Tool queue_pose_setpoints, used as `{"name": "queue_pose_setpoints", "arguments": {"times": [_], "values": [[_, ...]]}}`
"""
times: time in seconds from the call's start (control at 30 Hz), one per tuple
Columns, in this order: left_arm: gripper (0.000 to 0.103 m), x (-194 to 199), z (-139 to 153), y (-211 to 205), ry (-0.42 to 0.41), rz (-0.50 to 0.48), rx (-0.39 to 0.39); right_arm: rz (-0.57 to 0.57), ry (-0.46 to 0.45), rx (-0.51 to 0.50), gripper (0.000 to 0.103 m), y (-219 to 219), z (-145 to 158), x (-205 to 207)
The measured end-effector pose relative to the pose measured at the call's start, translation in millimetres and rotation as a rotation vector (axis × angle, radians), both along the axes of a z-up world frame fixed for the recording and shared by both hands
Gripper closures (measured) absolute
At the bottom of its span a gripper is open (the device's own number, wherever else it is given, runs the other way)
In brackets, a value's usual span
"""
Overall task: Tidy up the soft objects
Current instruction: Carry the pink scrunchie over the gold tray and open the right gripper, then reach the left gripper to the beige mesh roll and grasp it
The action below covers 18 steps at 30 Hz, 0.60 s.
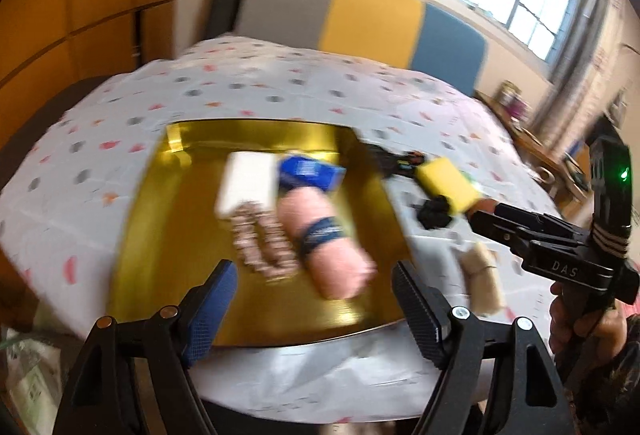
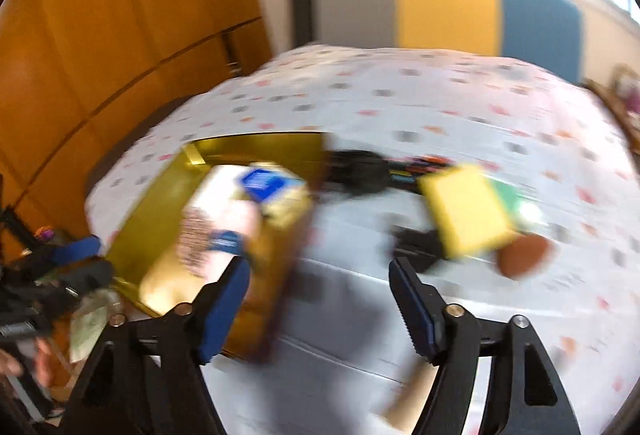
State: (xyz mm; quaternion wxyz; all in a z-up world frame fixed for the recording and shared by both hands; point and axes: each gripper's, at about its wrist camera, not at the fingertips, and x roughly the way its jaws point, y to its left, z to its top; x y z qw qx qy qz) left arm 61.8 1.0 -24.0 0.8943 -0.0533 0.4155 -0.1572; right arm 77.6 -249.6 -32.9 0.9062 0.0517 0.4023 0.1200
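A gold tray (image 1: pixel 160 235) lies on the patterned tablecloth and holds a pink roll with a blue band (image 1: pixel 324 247), a white block (image 1: pixel 248 187), a blue pack (image 1: pixel 308 171) and a speckled strip (image 1: pixel 260 243). My left gripper (image 1: pixel 316 299) is open and empty above the tray's near edge. A yellow sponge (image 1: pixel 448 187) and a black soft item (image 1: pixel 434 215) lie right of the tray. My right gripper (image 2: pixel 320 299) is open and empty, above the cloth between the tray (image 2: pixel 168 203) and the sponge (image 2: pixel 464 215). The views are blurred.
A beige roll (image 1: pixel 484 275) lies near the table's right front. A brown round item (image 2: pixel 524 255) sits by the sponge. Dark cables (image 2: pixel 360 167) lie behind the tray. A grey, yellow and blue chair back (image 1: pixel 360 15) stands beyond the table.
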Motion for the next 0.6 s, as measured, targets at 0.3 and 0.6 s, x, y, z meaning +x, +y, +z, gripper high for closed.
{"name": "queue_pose_setpoints", "arguments": {"times": [0.3, 0.6], "values": [[0.034, -1, 4, -115, -0.009, -0.291, 0.055, -0.338, 0.053, -0.012, 0.027, -140, -23, -32], [0.041, 8, -44, -206, 0.156, -0.433, 0.083, -0.463, 0.121, 0.073, 0.027, -183, -62, -39]]}}
